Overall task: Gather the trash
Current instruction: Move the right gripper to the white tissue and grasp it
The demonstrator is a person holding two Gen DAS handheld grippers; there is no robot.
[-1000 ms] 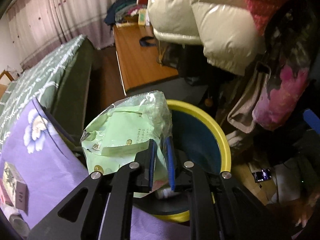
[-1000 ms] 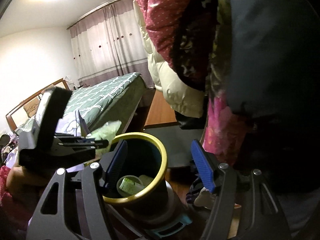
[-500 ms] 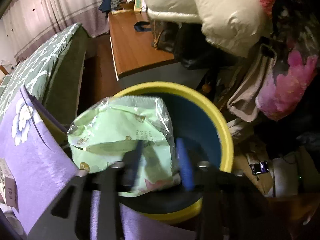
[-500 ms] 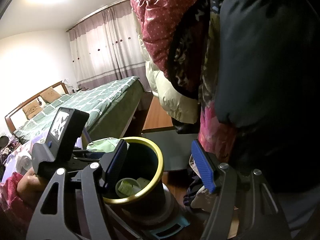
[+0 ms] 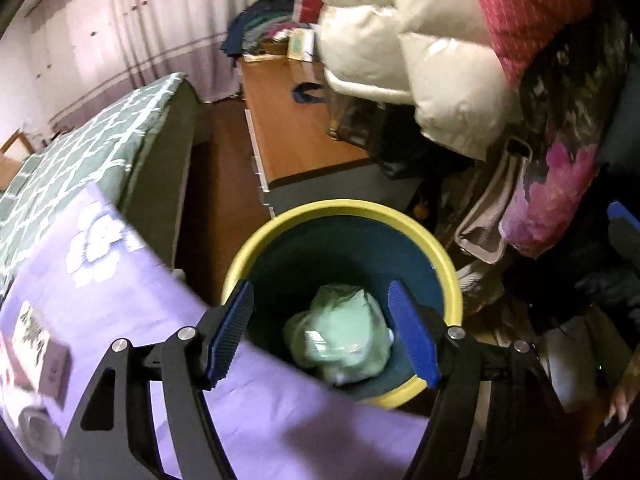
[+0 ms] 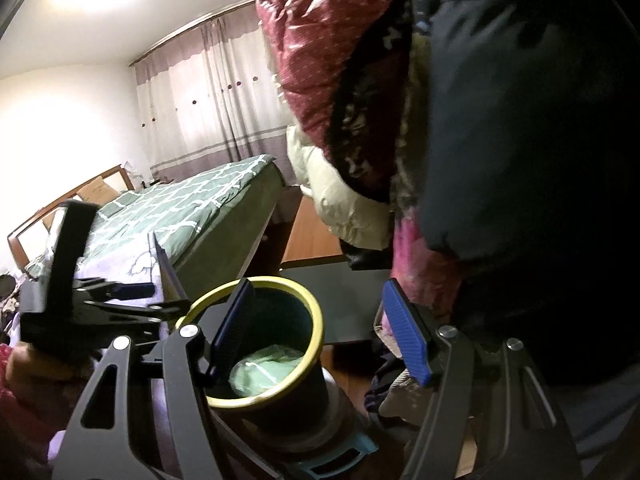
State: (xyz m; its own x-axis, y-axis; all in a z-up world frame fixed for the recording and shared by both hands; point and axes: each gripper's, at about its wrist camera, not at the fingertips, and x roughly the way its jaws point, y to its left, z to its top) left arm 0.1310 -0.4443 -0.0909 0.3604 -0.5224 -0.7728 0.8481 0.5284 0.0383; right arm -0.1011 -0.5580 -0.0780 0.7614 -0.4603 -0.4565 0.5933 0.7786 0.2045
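packet [image 5: 340, 332] apparently inside bin [image 5: 280, 228]

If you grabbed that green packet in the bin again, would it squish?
Probably. The green packet looks like thin, crinkly plastic, so it likely bends and squashes. It looks puffy, so it is probably light. Its shiny skin might slip between jaws.

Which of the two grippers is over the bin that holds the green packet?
The left gripper: its open blue fingers frame the green packet lying in the yellow-rimmed bin. The right gripper stands beside the bin, empty.
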